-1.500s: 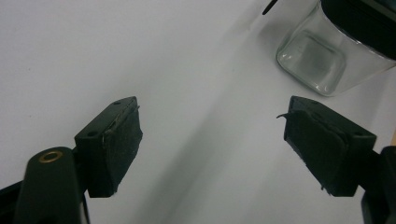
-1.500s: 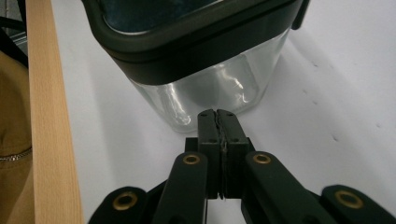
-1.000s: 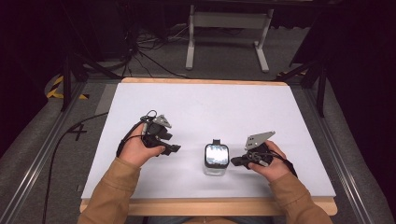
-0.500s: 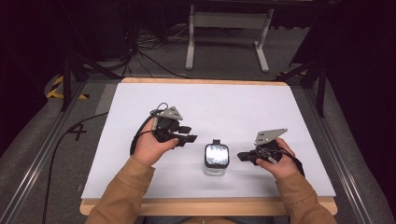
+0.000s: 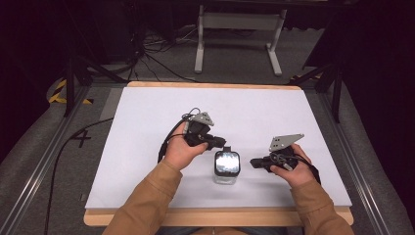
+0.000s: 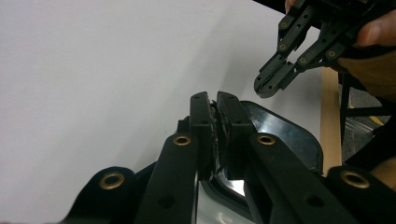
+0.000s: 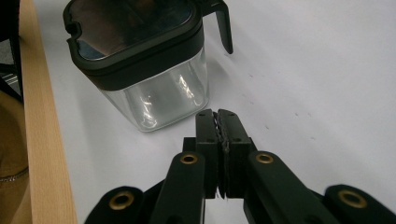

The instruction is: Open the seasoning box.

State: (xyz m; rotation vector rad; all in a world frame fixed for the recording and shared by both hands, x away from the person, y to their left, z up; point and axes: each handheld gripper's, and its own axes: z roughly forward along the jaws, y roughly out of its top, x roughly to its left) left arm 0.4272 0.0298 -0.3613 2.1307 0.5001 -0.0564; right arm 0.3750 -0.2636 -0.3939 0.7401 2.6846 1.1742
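Note:
A small clear glass jar (image 5: pixel 227 169) with a black lid stands near the front middle of the white table. My left gripper (image 5: pixel 224 143) is shut, its tips at the jar's far edge. In the left gripper view those jaws (image 6: pixel 215 99) are pressed together just above the glossy lid (image 6: pixel 289 135), with nothing visible between them. My right gripper (image 5: pixel 253 162) is shut and lies just right of the jar, apart from it, and it shows farther off in the left gripper view (image 6: pixel 266 86). In the right gripper view the shut tips (image 7: pixel 218 114) sit beside the jar (image 7: pixel 154 93), whose black latch (image 7: pixel 225 28) hangs off the lid.
The white table top (image 5: pixel 147 147) is open to the left and at the back. Its wooden front edge (image 5: pixel 220 215) runs close to the jar. A metal stand (image 5: pixel 240 19) and cables (image 5: pixel 161 58) are on the floor beyond the table.
My left gripper has travelled right, from left of the jar to over its far edge. The right gripper drew back slightly to the right, then held still. The jar has not moved.

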